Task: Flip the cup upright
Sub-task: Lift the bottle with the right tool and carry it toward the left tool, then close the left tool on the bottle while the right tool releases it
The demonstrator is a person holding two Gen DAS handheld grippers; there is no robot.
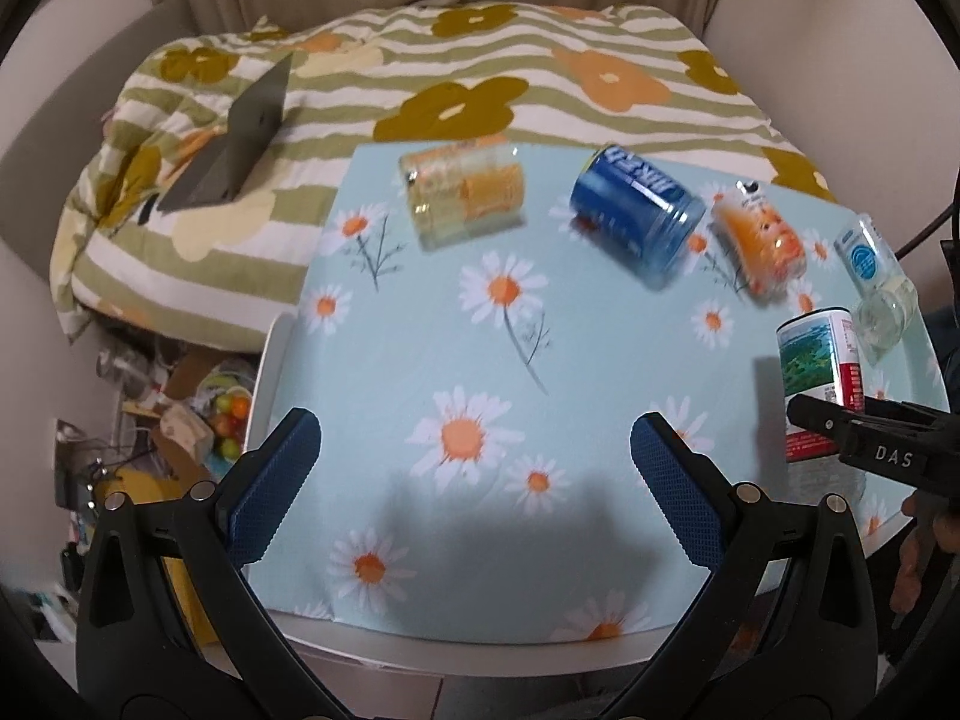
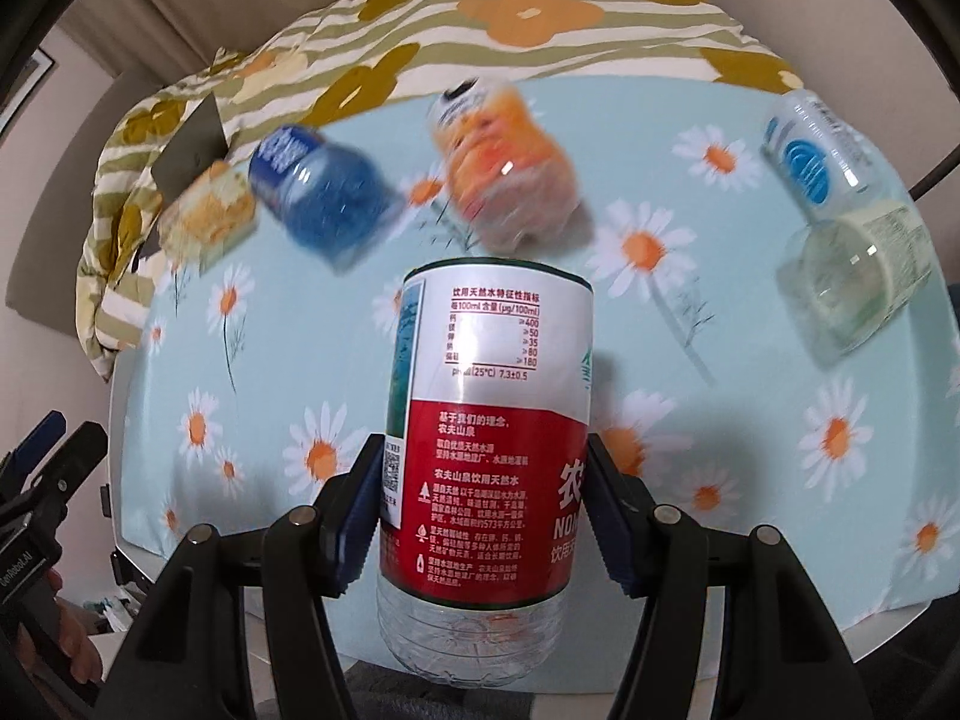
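My right gripper is shut on a cup cut from a clear bottle with a red-and-white label. It holds the cup upright, clear base down, near the table's front edge. The same cup and the right gripper's finger show at the right of the left wrist view. My left gripper is open and empty above the daisy tablecloth. Several other cups lie on their sides: a yellow one, a blue one, an orange one and a clear one with a blue logo.
The small white table stands against a bed with a striped flower quilt. A grey laptop lies half open on the quilt. Clutter and boxes fill the floor to the left of the table.
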